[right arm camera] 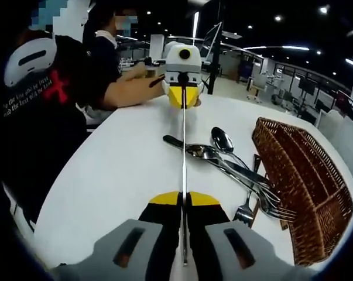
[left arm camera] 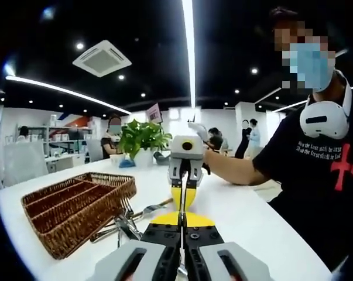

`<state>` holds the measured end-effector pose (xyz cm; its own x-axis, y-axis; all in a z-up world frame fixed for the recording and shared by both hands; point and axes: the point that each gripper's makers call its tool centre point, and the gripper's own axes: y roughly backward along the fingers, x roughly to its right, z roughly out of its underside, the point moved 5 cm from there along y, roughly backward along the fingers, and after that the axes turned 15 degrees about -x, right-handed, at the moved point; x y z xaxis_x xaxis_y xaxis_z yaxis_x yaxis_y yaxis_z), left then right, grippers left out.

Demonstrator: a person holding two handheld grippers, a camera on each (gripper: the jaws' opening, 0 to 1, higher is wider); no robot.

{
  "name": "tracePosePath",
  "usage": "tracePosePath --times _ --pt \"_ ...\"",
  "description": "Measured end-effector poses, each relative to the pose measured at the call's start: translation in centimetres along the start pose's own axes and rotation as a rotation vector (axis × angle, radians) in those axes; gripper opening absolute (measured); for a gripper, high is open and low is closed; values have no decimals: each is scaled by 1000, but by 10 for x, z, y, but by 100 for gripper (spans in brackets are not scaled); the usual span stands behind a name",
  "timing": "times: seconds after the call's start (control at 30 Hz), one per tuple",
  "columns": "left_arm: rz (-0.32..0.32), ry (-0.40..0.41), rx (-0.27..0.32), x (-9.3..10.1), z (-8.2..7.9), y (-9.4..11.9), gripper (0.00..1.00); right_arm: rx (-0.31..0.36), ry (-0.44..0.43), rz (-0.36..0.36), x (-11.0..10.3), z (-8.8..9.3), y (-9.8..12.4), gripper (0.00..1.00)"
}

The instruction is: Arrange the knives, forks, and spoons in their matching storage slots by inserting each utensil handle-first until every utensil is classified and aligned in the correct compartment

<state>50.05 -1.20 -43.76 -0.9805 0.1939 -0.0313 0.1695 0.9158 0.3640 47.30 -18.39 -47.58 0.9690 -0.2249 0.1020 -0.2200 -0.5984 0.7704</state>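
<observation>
Both grippers are seen facing each other over a white table, each held with its jaws pressed together and nothing clamped between them.

In the left gripper view, the left gripper rises from the bottom edge with its yellow-tipped jaws closed on a thin seam. The right gripper is seen straight ahead of it, near the table's middle, held by a person's hand; its yellow tips also meet. A wicker tray with long compartments is placed to the left of the left gripper, tilted with its open face towards the camera. A pile of cutlery lies just beside the tray's near corner, between the tray and the left gripper's jaws, close to them but apart from the tips. A potted plant stands further back on the table.

In the right gripper view, the right gripper is closed at the bottom, and the left gripper is seen opposite it at the far side. The cutlery, spoons, forks and at least one dark-handled piece, is spread to the right of the right gripper's jaws, untouched, and reaches up to the tray. No piece can be made out inside the compartments.
</observation>
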Motion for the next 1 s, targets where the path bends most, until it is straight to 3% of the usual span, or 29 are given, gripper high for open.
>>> tracePosePath --times 0.47,0.6,0.7,0.73,0.8,0.9,0.93,1.0 --pt "-6 8 -1 -3 3 0 0 -47 9 9 -3 -2 -8 1" --pt "-20 18 -4 -6 4 0 0 -64 14 51 0 -3 -3 1" --pt "-56 12 -8 -10 4 1 1 -112 75 158 6 -7 -1 1" --pt "-60 7 -11 -10 5 2 2 -115 62 151 3 -8 -2 1" --pt "-108 -17 -13 -16 5 5 3 -120 65 184 6 -10 -3 1" --pt "-175 -28 18 -24 1 11 18 -127 52 235 13 -8 3 1" --pt "-240 -40 50 -32 -4 17 30 -124 50 250 15 -7 6 1" --pt "-331 -14 54 -44 -4 24 54 -115 45 272 18 -6 13 1"
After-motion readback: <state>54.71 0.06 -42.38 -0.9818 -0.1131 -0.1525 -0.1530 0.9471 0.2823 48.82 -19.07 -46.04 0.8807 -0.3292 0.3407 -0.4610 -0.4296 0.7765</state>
